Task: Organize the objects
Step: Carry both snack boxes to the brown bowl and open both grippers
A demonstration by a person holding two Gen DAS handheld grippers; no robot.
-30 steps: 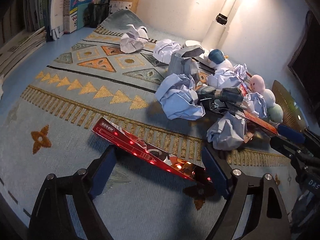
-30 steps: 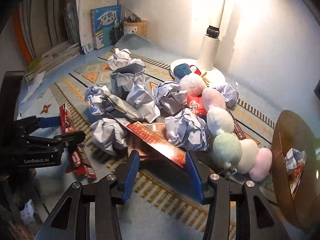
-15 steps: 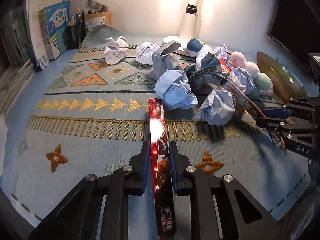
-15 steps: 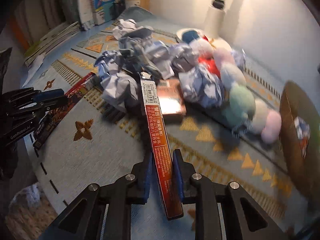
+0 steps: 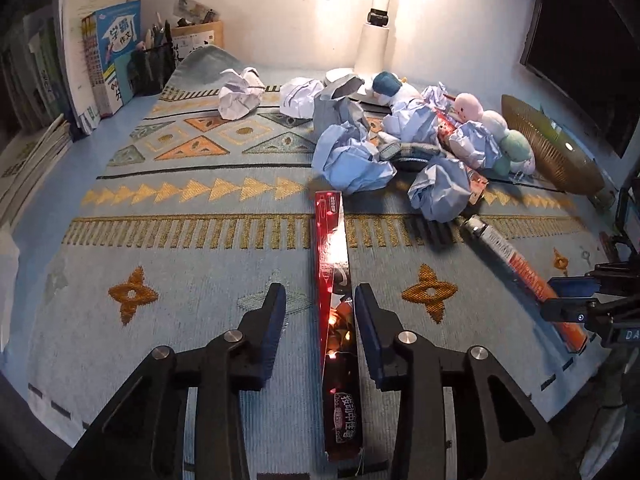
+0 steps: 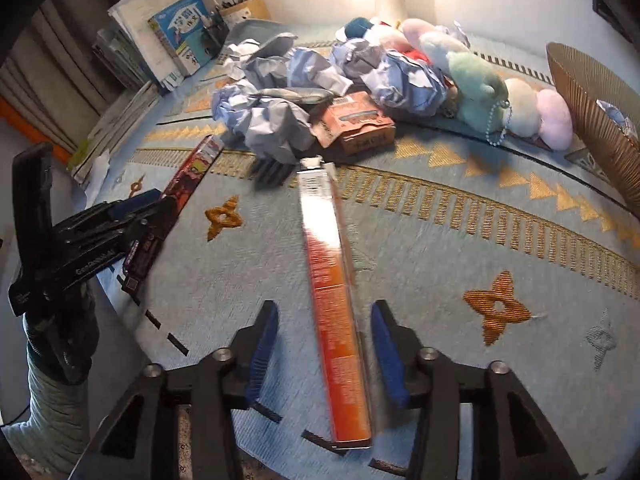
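I count two long flat boxes, red [image 5: 331, 264] and orange [image 6: 334, 300], one small orange carton [image 6: 356, 122], roughly seven paper balls [image 5: 352, 160], one ribbed basket [image 5: 548, 148].

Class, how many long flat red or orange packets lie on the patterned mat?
2 clearly: the red packet lies between the left tool's opening jaws, the orange packet between the right tool's. Others may hide under the crumpled paper.

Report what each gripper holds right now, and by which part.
Nothing is held. The left gripper is opening around the near half of the red box; the right gripper is opening around the near half of the orange box. Pads clear both.
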